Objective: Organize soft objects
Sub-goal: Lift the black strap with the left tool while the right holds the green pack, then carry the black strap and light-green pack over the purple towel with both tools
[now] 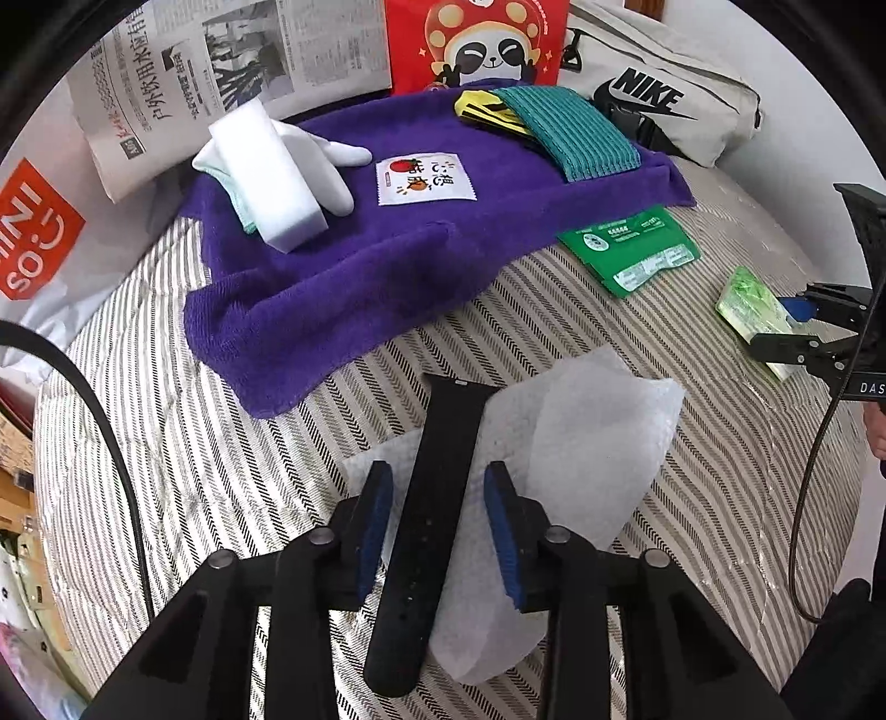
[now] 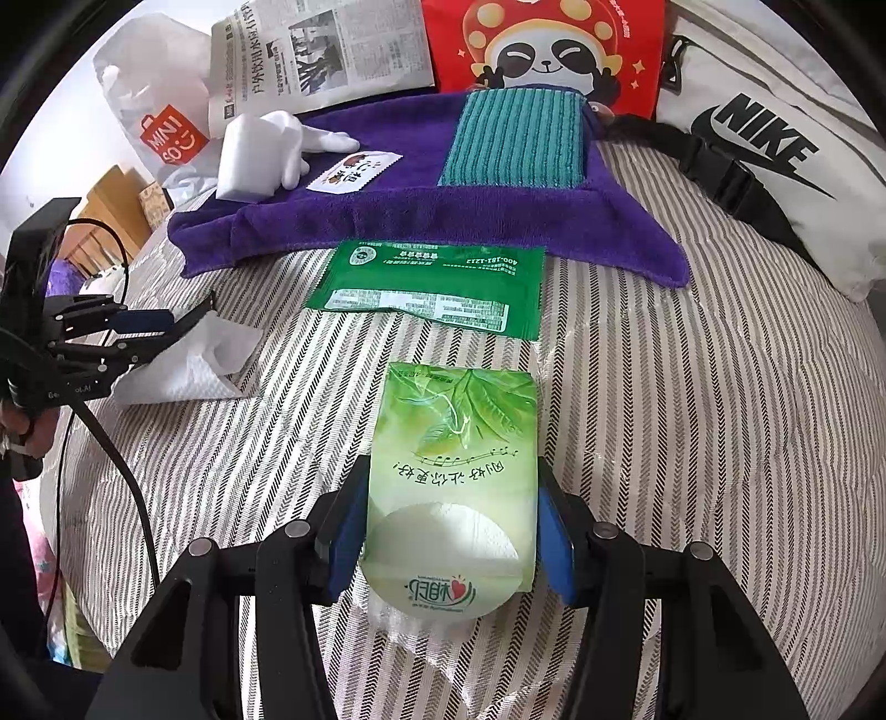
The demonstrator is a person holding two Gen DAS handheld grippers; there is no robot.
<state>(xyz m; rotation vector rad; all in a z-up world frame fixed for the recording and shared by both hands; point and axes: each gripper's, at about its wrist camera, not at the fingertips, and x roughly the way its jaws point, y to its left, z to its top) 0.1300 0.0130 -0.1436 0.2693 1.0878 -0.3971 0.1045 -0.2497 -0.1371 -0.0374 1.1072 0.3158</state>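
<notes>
Striped herringbone fabric [image 1: 692, 443] with a quilted, slightly puckered weave covers the rounded surface on which everything lies. At the far side, a plush purple towel [image 1: 343, 288] spreads in soft folds and carries a white foam block [image 1: 271, 177], a white glove [image 1: 326, 160], a ribbed teal cloth [image 2: 515, 138] and a small printed sachet [image 1: 423, 181]. Behind it lie a newspaper [image 2: 326, 50], a red panda-print bag [image 2: 554, 44], a white Nike pouch [image 2: 775, 160] and a Miniso bag [image 1: 33, 232].

The left gripper [image 1: 440, 515] stands with its blue-padded fingers apart, either side of a matte black strap [image 1: 426, 531]. The strap's long axis runs straight away from the camera, and it lies across a crinkled white tissue sheet [image 1: 587, 454].

The right gripper [image 2: 448, 531] is closed against both sides of a glossy light-green tissue pack [image 2: 454, 454], whose long axis points away toward a flat dark-green foil packet [image 2: 437, 282] lying just in front of the towel's edge.
</notes>
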